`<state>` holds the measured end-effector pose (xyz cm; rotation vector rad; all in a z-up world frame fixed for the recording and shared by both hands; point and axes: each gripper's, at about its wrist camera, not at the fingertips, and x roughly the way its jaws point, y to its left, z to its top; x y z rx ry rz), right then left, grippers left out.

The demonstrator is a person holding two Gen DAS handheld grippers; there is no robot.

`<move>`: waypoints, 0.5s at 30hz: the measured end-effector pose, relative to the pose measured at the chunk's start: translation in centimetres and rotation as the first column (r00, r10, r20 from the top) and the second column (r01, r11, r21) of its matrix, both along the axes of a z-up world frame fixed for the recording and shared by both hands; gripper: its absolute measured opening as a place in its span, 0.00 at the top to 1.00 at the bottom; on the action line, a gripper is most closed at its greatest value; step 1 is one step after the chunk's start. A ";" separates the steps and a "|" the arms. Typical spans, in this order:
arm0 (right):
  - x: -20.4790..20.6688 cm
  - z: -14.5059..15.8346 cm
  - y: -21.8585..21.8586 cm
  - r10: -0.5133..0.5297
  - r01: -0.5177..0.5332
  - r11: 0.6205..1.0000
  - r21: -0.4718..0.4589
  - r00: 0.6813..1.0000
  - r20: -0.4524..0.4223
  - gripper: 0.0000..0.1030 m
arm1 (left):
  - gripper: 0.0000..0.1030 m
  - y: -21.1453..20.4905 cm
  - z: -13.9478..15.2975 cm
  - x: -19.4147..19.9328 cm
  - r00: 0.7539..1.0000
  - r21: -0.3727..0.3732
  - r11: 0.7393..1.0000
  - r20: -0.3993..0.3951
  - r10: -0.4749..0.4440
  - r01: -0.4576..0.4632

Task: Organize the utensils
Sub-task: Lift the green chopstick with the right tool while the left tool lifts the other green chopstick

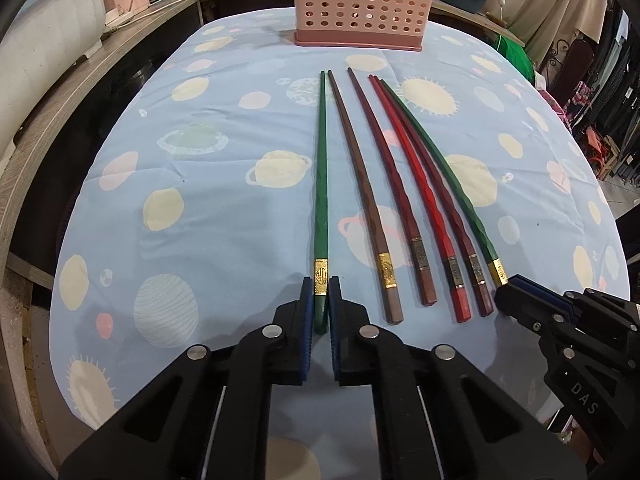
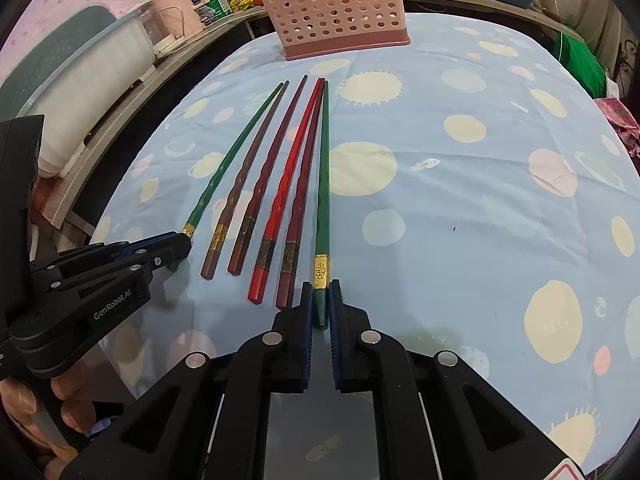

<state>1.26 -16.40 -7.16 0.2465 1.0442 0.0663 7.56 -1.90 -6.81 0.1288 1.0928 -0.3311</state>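
Note:
Several chopsticks lie side by side on the blue planet-print tablecloth [image 1: 200, 208], tips toward a pink perforated utensil basket [image 1: 360, 4] at the far edge. My left gripper [image 1: 321, 284] is shut on the thick end of the leftmost green chopstick [image 1: 321, 184]. My right gripper [image 2: 321, 288] is shut on the thick end of the rightmost green chopstick [image 2: 322, 184]. Between them lie two brown chopsticks [image 1: 360, 184], a red one [image 1: 420, 196] and a dark red one [image 1: 436, 200]. The basket also shows in the right wrist view [image 2: 336, 12]. Both green chopsticks still lie on the cloth.
A wooden counter [image 1: 80, 92] runs along the left with a white tub [image 1: 44, 48] and assorted boxes. Green fabric [image 2: 580, 60] and clutter sit past the table's right edge. Each gripper shows in the other's view, the right one [image 1: 508, 284] and the left one [image 2: 182, 240].

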 end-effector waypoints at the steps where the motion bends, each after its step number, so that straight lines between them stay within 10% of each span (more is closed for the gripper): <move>1: -0.1 0.1 -0.1 -0.001 0.001 1.000 0.002 1.000 -0.001 0.93 | 0.93 0.0 0.1 -0.1 1.000 -0.003 1.000 -0.002 0.000 0.000; 15: -1.4 5.1 -2.4 -0.075 0.071 0.997 0.042 0.991 0.108 0.93 | 0.93 1.1 5.5 -0.5 0.997 -0.065 0.998 0.078 0.024 -0.019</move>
